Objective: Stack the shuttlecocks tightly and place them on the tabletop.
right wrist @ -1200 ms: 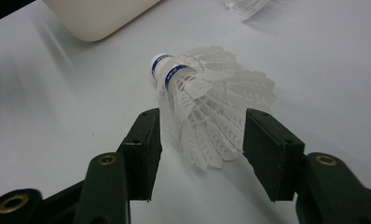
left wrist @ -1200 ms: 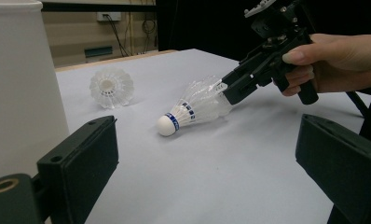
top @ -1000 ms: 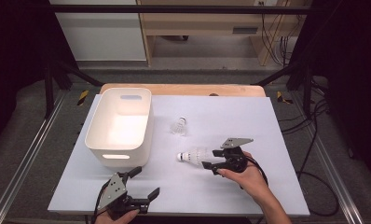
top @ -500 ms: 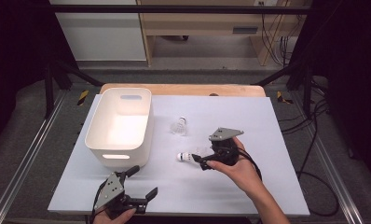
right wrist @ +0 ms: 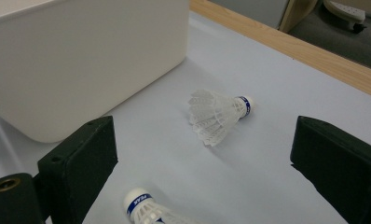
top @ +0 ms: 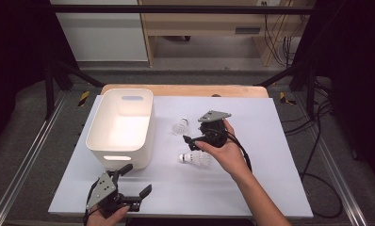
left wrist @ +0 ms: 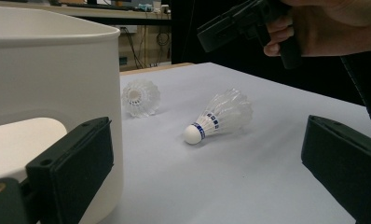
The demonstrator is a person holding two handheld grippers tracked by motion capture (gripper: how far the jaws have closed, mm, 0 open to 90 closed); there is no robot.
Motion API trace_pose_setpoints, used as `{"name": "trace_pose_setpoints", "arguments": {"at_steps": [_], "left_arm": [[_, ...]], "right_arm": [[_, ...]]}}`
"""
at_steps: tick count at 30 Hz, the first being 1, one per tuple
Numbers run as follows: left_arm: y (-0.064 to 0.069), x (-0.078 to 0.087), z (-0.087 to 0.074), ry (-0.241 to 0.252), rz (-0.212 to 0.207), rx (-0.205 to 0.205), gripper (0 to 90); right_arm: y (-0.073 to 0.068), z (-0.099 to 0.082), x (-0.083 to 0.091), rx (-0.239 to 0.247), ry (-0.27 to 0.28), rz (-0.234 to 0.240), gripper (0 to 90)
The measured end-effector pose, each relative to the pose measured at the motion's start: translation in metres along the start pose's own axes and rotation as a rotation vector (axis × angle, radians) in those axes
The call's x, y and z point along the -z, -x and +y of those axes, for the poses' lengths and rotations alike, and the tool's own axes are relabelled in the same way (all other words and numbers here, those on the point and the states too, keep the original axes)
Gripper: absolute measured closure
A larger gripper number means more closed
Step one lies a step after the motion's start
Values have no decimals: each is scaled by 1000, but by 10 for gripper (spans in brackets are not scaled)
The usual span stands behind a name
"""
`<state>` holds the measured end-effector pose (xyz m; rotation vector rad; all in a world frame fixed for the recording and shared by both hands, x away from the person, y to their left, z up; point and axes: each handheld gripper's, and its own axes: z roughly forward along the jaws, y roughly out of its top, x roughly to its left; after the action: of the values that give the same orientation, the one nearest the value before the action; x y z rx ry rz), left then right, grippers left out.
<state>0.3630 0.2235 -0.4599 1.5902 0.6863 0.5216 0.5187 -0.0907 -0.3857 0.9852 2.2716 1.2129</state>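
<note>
surface: pale matte sheet [top: 270, 141] over a wooden tabletop, dark room with cables behind
left gripper [top: 129, 183]: jaws wide, nothing in them, white plastic bin [top: 122, 125] just beside it
right gripper [top: 195, 141]: jaws have just been opening, nothing between them
near shuttlecock [top: 195, 158]: lying right under the right gripper, rounded cork tip, blue band
far shuttlecock [top: 180, 126]: feathery skirt, just ahead of the right gripper, beside the bin
</note>
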Motion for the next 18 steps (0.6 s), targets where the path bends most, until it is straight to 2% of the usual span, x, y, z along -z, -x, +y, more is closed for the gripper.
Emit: {"name": "trace_pose_setpoints", "arguments": {"at_steps": [8, 18], "left_arm": [[-1, 0, 0, -6, 2, -9, 23], [2, -2, 0, -7, -8, -24, 23]], "right_arm": [[5, 15, -25, 11, -42, -19, 100], [17, 20, -54, -31, -80, -47, 98]]}}
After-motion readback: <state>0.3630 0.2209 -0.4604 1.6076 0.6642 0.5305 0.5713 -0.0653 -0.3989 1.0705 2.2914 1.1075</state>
